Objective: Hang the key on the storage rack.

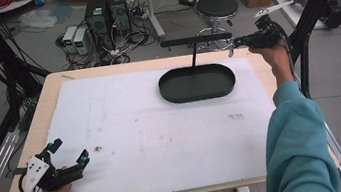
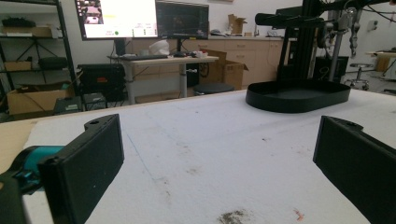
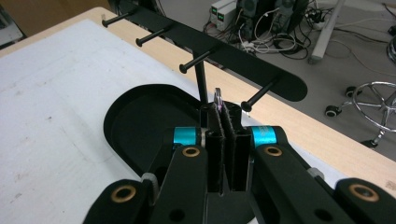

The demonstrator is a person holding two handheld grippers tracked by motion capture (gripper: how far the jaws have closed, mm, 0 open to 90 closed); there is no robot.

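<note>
The right gripper point(image 3: 227, 122), raised by the desk's far right corner, pinches a small ring point(image 3: 217, 98) near the rack point(image 3: 261, 74) pegs. Next: hook it on. The left gripper point(image 1: 68, 153) rests spread at the near left corner.

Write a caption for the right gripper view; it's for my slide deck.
Right gripper shut on a small thin object beside the black peg rack above the black oval tray.

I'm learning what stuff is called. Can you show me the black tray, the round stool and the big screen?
Black tray point(image 1: 198, 93): high view, on its near rim.
Round stool point(image 1: 217, 5): high view, on the middle of its seat.
Big screen point(image 2: 116, 18): left gripper view, on the lit part of the monitor.
</note>
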